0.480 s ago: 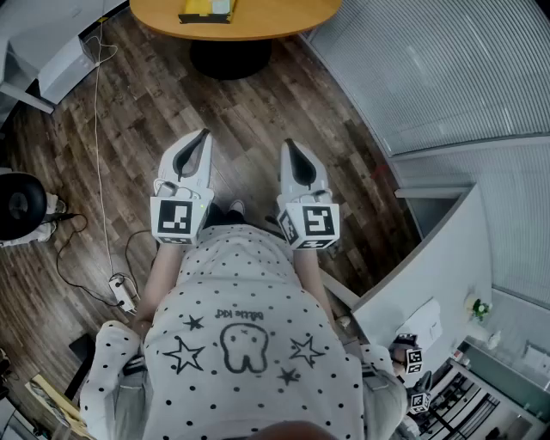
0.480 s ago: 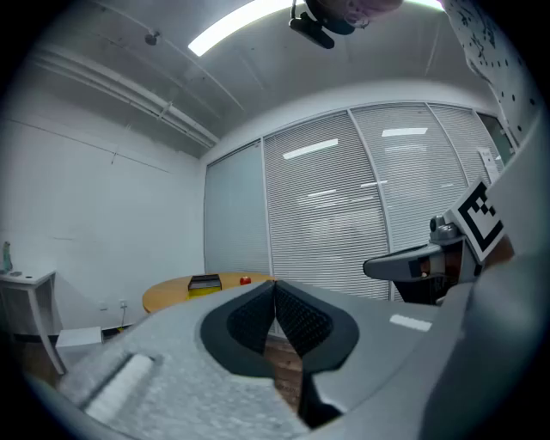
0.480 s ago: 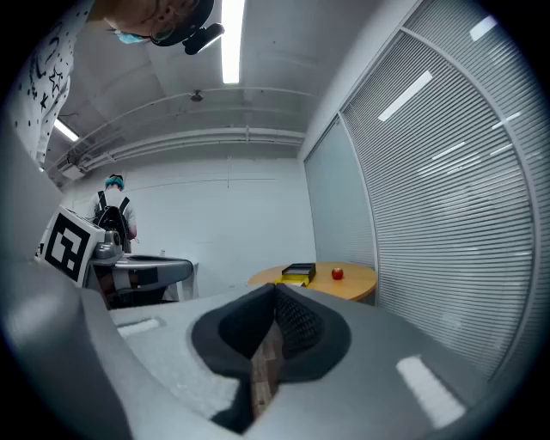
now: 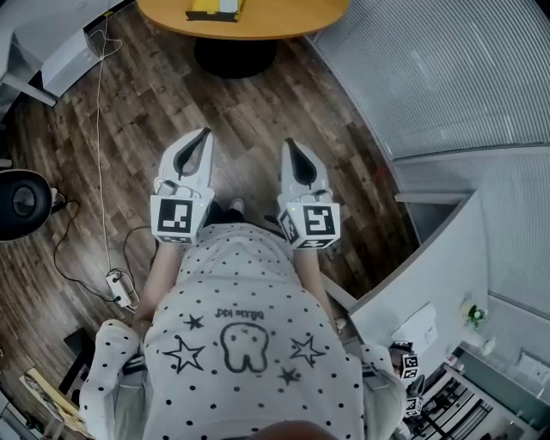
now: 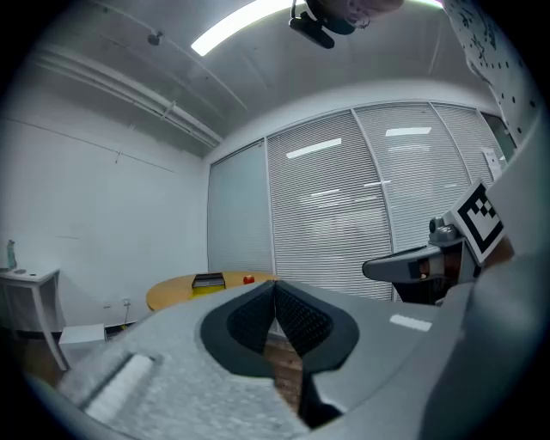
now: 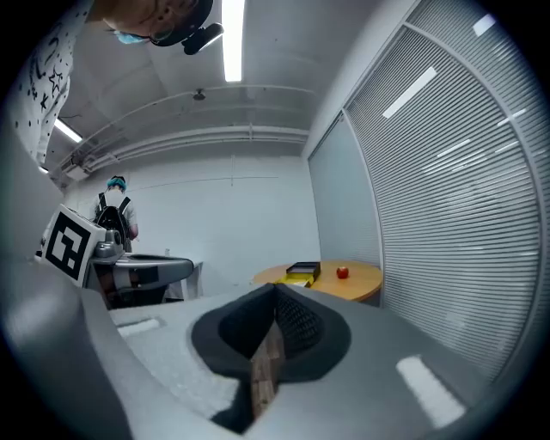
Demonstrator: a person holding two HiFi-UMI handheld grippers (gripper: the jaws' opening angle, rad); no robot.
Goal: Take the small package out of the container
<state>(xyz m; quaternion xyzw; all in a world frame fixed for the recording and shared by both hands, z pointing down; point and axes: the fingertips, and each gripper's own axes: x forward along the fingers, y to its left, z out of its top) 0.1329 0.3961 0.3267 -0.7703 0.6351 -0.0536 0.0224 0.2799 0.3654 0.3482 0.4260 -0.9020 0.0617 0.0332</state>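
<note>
Looking steeply down past the person's dotted shirt (image 4: 249,335), the head view shows both tools held level before the body, side by side above the wooden floor (image 4: 155,112). The left gripper (image 4: 204,136) has its jaws pressed together at the tips with nothing between them; its own view shows only floor through the slot behind the pads. The right gripper (image 4: 290,146) is likewise closed on nothing, its dark pads meeting in one seam. A loose cable (image 4: 100,129) trails over the boards to the left. Farther off stands the round table (image 4: 284,19), and on it the container (image 4: 212,9), a shallow black box over something yellow, with a small red thing (image 6: 343,272) near it. The small package cannot be picked out from here; I judge that it lies in that box. Slatted blinds (image 4: 430,77) close the room on the right, and another person (image 6: 114,216) stands far back. Against half a second ago, the table has slid a little to the right in the head view, while the two tools sit in the same spot with unchanged jaws. That suggests the person is only turning or stepping toward the table. The reach has not begun, both tools are well apart from the container, and the jaws must spread before anything can be taken.
</note>
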